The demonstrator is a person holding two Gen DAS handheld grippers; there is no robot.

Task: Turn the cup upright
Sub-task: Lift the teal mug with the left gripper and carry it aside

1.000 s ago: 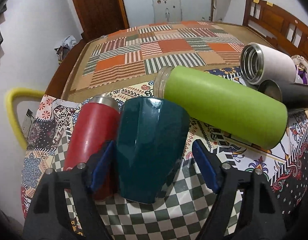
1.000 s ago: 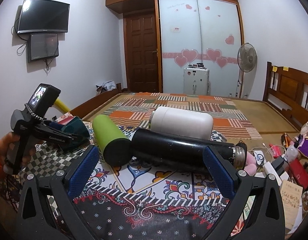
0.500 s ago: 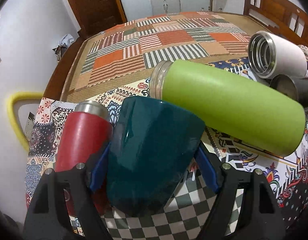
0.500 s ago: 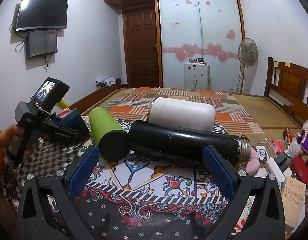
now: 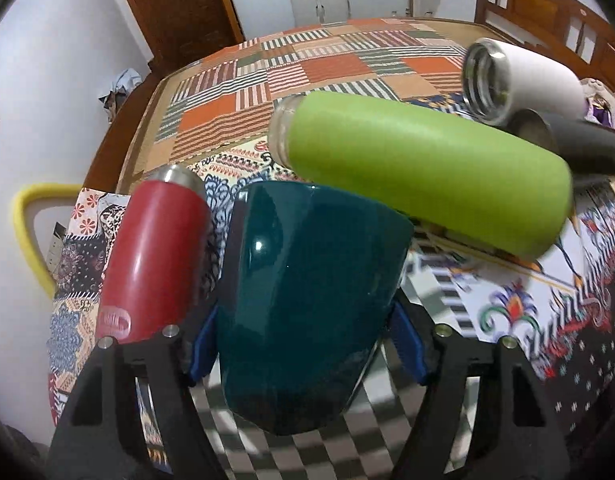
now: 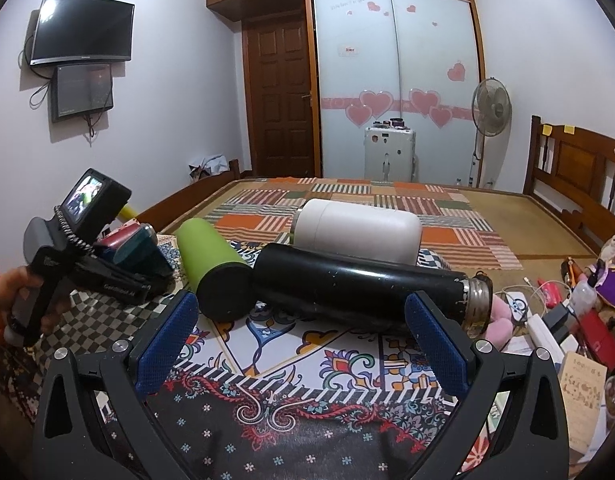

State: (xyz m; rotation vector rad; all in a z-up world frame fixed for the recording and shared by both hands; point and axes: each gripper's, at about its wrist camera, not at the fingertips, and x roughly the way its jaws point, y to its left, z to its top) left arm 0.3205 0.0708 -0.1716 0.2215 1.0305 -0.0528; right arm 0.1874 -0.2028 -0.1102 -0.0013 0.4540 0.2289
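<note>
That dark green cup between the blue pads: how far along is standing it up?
Done: the left tool has closed on the teal cup. In hand: the cup is gripped but not yet upright. Left: turning it and setting it on the checked cloth. The right tool is open, holding nothing.

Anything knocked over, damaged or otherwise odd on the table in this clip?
Every vessel lies on its side: red flask, green flask, white flask and black flask, whose paint is chipped near its bare metal neck. The teal cup is gripped by the left hand-held gripper, not upright.
</note>
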